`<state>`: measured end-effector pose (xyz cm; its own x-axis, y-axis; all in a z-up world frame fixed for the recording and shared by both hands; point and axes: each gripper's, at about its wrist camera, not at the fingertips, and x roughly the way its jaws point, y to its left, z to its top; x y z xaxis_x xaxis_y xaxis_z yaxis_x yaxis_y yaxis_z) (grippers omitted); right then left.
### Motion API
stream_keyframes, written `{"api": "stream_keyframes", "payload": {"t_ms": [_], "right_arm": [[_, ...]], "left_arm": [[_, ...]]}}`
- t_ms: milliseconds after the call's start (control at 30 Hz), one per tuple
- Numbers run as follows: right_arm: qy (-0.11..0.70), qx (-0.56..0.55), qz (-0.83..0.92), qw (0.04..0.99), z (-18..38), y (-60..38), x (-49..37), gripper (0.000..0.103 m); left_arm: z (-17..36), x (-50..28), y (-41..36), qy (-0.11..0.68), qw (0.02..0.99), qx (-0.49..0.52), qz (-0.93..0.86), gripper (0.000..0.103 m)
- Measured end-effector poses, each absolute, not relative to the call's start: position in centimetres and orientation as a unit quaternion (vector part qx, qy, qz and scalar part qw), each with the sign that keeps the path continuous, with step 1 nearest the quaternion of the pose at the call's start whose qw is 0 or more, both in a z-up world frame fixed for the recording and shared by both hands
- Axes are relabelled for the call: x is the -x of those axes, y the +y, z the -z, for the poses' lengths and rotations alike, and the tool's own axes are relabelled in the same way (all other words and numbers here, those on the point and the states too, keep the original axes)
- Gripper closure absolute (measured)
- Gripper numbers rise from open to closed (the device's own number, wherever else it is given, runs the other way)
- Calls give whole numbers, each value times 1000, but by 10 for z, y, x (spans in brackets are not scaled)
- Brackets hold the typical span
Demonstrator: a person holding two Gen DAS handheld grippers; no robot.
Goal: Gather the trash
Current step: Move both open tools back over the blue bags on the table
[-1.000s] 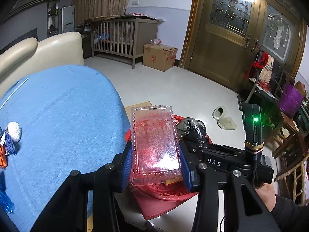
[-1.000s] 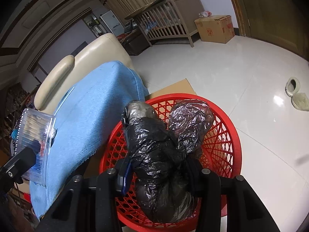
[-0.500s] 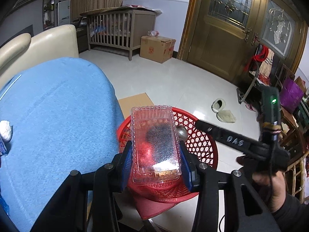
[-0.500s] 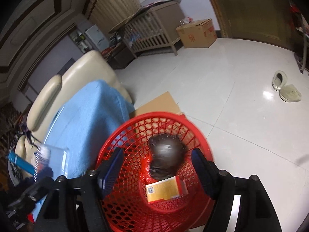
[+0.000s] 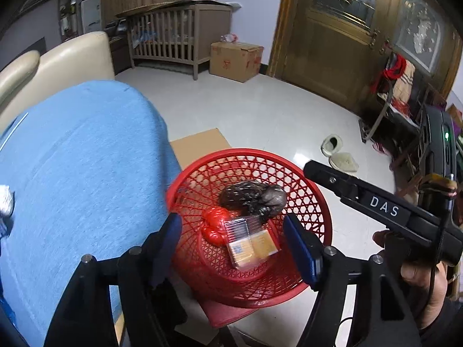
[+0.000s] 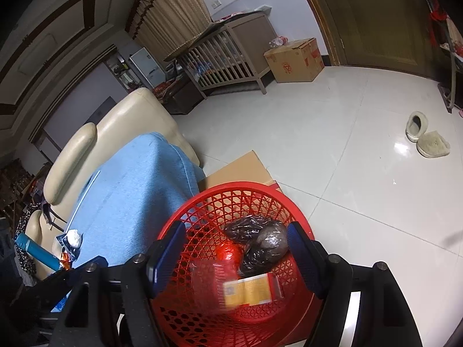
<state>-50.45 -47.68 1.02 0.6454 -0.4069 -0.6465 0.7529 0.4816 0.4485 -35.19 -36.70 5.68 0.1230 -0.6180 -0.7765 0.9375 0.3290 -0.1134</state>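
Both my left gripper (image 5: pixel 231 243) and right gripper (image 6: pixel 235 253) hung spread and empty over the red basket (image 5: pixel 315 193), where the clear tray (image 5: pixel 240 241) and black bag (image 5: pixel 254 198) lay, and I judged the scraps (image 6: pixel 71 243) left on the blue cloth (image 5: pixel 78 167) could slide off if I snagged it.

Both views down—shared red basket (image 5: pixel 318 202) (image 6: pixel 254 190)

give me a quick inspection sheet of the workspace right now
surface: blue cloth over the table, cream sofa behind.
job's things: red basket holds black bag, red bag, clear tray over a yellow box.
clutter: white wad, wrappers and a blue tube on the cloth.
grippers: left tool and right tool open, empty, over the basket.
cables: thin black lead by the right hand.
surroundings: crib, cardboard box, slippers, wooden doors.
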Motion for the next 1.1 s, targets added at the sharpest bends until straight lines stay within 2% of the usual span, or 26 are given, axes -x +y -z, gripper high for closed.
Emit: {"api": "stream_keyframes", "payload": {"t_ms": [300, 533, 667, 733, 767, 1100], "right_arm": [[247, -352, 320, 845, -20, -454, 481, 28], [274, -324, 284, 860, -23, -423, 446, 28], [294, -306, 258, 868, -23, -402, 422, 28], [305, -292, 242, 874, -24, -388, 407, 28], [308, -288, 237, 875, -25, -384, 403, 28], [354, -238, 190, 884, -24, -334, 349, 28]], "left_arm": [[-70, 305, -303, 391, 769, -139, 486, 29], [-77, 243, -204, 378, 851, -82, 355, 27], [-83, 200, -144, 366, 889, -41, 272, 23], [-83, 181, -121, 364, 899, -27, 242, 16], [-81, 172, -111, 366, 902, -23, 229, 11], [-28, 103, -83, 435, 880, 4, 191, 10]]}}
